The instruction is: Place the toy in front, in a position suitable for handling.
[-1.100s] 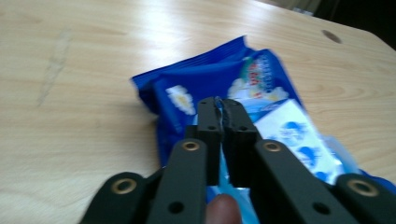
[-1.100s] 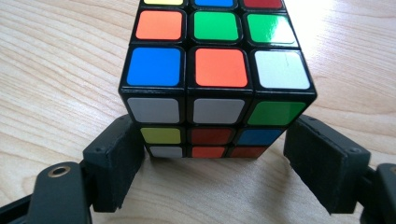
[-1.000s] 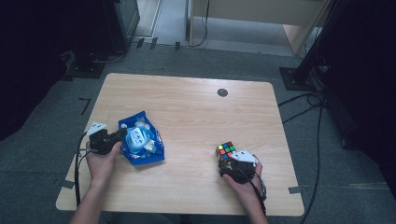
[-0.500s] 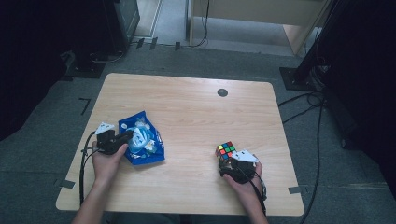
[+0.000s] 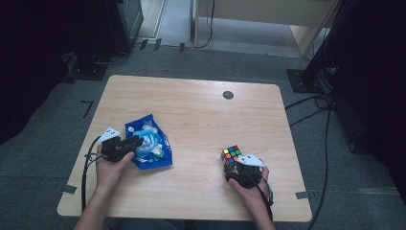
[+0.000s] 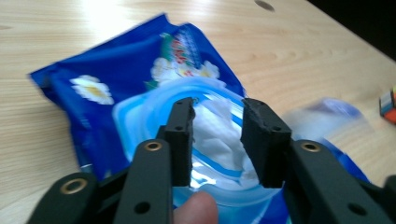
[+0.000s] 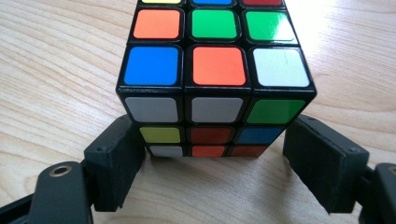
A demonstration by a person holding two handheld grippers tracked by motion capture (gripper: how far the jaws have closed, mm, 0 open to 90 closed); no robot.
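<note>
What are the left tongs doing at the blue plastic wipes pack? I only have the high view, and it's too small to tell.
Observer: The left tongs are open, straddling a white wipe that sticks out of the blue plastic wipes pack.
Operator: And the right tongs at the multicoloured puzzle cube?
Observer: They flank the cube's bottom layer, one jaw at each side. The cube rests on the wooden table. Whether the jaws press it is unclear.
</note>
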